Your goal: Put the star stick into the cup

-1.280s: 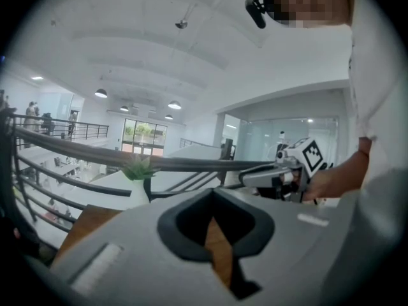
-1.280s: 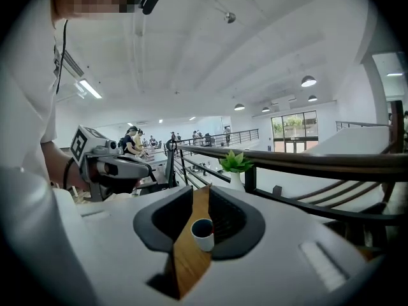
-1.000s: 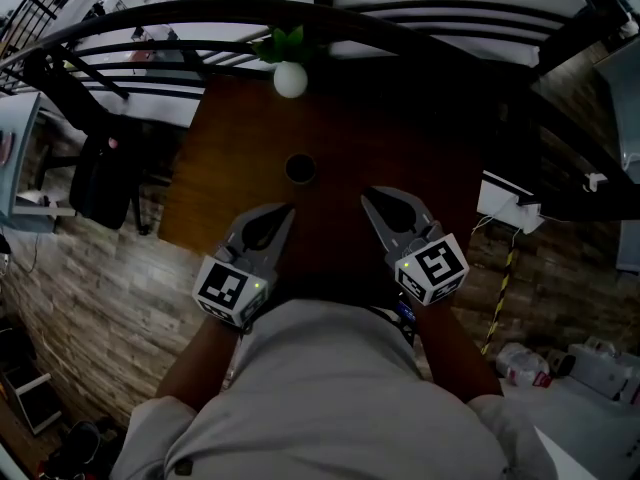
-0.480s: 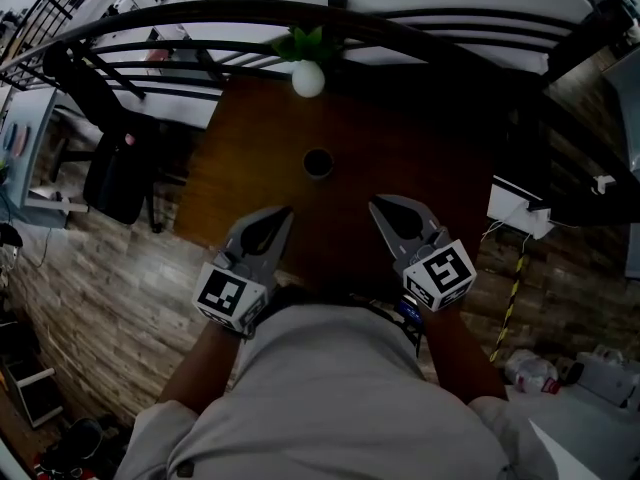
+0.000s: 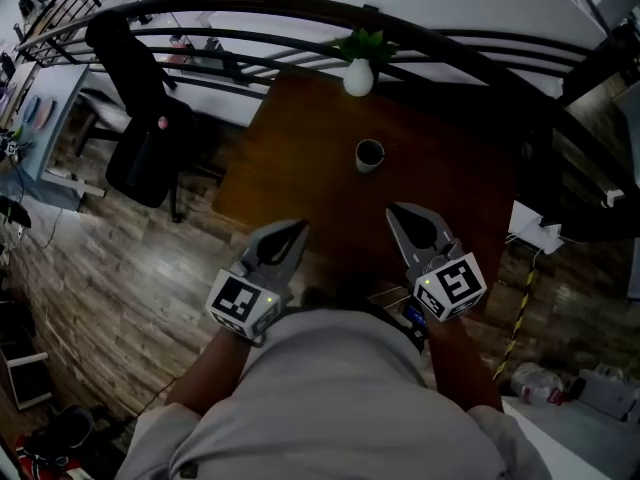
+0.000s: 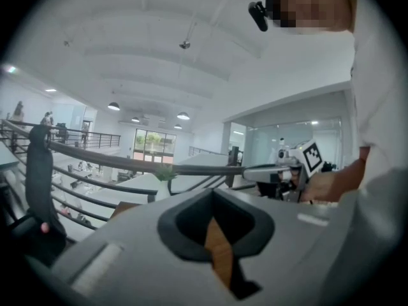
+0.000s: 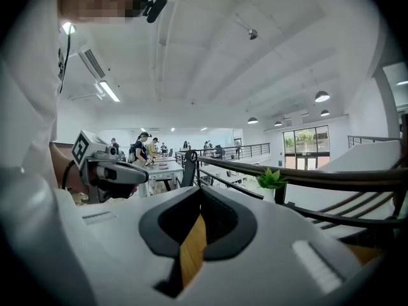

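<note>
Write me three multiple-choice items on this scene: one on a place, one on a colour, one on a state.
1. The cup stands:
A. beyond the vase
B. between the vase and the person
C. on the floor

2. The vase is:
A. white
B. red
C. black

3. The right gripper is:
A. wide open
B. shut on the cup
C. shut, with nothing in it

Key:
1 B: in the head view the cup sits on the table, nearer the person than the vase.
2 A: its round body shows white under the green plant.
3 C: in the right gripper view its jaws meet, with nothing between them.
</note>
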Action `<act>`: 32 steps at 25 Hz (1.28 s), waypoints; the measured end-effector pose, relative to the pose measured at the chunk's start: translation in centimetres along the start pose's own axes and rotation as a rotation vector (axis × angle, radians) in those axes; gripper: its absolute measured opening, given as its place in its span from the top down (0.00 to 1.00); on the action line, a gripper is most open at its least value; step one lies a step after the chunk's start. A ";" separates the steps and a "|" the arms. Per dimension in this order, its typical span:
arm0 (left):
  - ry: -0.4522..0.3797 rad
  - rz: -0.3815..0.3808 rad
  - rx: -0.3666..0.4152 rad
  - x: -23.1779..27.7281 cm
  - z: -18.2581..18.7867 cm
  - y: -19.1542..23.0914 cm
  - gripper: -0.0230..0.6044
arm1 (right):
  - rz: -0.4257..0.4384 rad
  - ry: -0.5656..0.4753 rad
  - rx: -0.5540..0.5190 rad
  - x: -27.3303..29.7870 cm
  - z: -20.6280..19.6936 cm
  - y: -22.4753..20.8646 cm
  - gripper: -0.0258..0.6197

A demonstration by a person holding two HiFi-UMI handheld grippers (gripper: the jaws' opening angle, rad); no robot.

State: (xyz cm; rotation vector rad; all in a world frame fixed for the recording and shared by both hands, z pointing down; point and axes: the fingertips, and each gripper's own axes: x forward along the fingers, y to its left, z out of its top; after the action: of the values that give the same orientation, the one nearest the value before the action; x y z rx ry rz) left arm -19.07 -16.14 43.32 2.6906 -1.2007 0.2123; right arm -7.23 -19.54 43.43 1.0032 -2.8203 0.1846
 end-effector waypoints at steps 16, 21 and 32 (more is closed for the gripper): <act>-0.035 -0.125 0.030 -8.3 -1.0 -6.7 0.96 | -0.097 -0.029 -0.027 -7.6 1.3 10.7 0.95; -0.061 -0.094 0.054 -9.2 -0.1 -12.2 0.96 | -0.067 -0.060 -0.053 -13.1 1.6 11.6 0.95; -0.085 -0.038 0.006 -9.9 -0.8 -26.7 0.96 | 0.024 -0.065 -0.037 -27.1 -1.3 13.3 0.95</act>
State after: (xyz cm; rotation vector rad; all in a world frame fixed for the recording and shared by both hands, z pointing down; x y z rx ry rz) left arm -5.68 8.65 39.07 2.7509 -1.1722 0.0974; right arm 5.25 7.64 39.12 0.9850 -2.8837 0.1036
